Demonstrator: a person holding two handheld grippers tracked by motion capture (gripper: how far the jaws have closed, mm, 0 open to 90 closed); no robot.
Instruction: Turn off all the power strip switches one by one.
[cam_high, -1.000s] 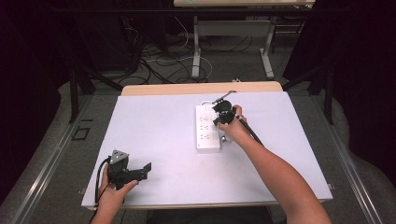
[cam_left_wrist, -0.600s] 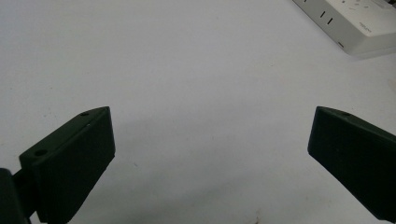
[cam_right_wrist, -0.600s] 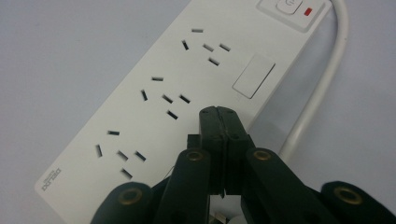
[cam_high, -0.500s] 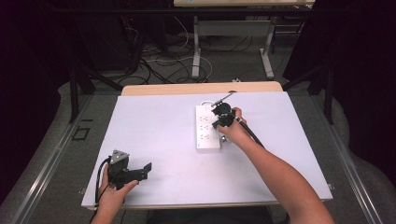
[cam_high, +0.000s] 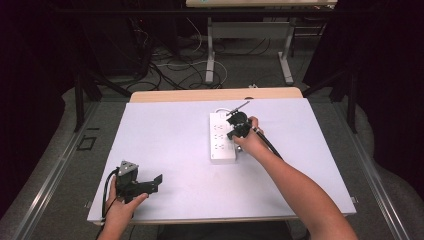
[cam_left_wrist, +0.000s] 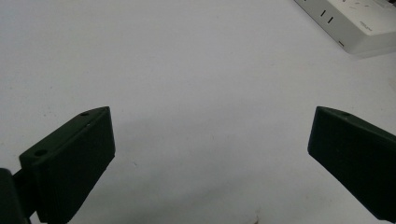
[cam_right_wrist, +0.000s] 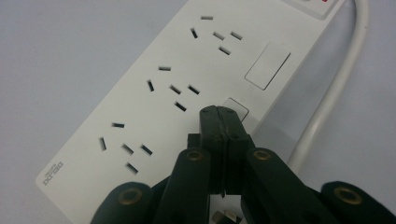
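Right gripper (cam_right_wrist: 223, 122) — jaws pressed together, tips on the middle rocker switch (cam_right_wrist: 236, 108) of the power strip (cam_high: 221, 137), long axis running away — left gripper (cam_high: 150, 182) wide, well apart.

A white sheet (cam_high: 165, 145) covers a wooden table (cam_high: 200, 94). Behind the table, tangled cables (cam_high: 170, 65) lie on the grey floor (cam_high: 65, 160) near the metal legs (cam_high: 210, 50) of another desk (cam_high: 260, 3).

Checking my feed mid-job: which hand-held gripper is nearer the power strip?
Right. The right hand-held gripper is over the power strip, jaws closed at a switch; the left hand-held gripper sits at the table's near-left.
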